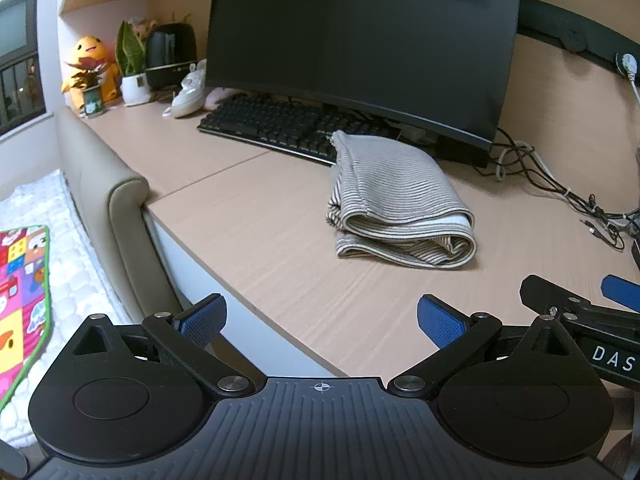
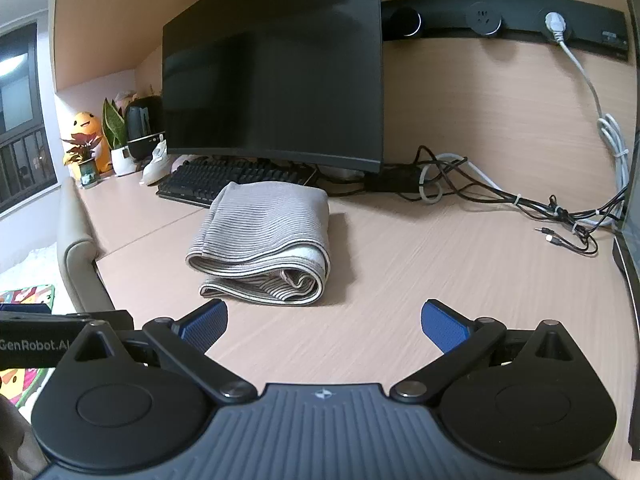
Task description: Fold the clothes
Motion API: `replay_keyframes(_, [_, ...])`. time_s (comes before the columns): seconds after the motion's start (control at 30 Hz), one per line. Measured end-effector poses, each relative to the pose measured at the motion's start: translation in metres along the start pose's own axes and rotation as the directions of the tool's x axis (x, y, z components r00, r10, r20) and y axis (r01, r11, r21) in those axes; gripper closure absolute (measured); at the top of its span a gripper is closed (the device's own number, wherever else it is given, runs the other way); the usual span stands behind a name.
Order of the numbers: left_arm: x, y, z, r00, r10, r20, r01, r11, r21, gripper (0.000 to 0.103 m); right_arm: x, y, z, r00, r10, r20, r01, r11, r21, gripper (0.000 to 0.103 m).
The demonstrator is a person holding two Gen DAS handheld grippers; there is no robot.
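A grey striped garment [image 1: 396,200] lies folded into a thick bundle on the wooden desk [image 1: 260,232], in front of the keyboard. In the right wrist view the same garment [image 2: 264,236] sits just ahead and slightly left. My left gripper [image 1: 320,320] hovers open near the desk's front edge, well short of the cloth, with nothing between its blue pads [image 1: 202,318]. My right gripper [image 2: 324,324] is open too, close to the bundle's near edge but apart from it. Part of the right gripper [image 1: 580,308] shows at the lower right of the left wrist view.
A black keyboard [image 1: 280,124] and a large dark monitor [image 1: 360,40] stand behind the garment. Tangled cables [image 2: 520,200] lie at the back right. Plants and a yellow plush toy [image 1: 90,68] sit at the far left. A padded headboard [image 1: 108,208] and bed border the desk's left edge.
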State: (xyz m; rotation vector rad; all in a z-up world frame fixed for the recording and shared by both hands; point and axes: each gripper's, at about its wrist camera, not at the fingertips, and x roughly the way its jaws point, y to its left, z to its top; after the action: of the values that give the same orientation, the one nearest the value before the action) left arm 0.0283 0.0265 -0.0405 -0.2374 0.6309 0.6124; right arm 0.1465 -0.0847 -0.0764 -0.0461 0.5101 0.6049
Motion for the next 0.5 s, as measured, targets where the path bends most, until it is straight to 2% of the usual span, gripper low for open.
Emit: replay_keyframes(0.5, [0.0082, 0.0009, 0.0037, 1.0, 0.014, -0.018, -0.014, 1.0, 0.002, 0.0, 0.0088, 0.0018, 0.0013, 1.0, 0.015, -0.006, -0.015, 1.0, 0.006, 0.0])
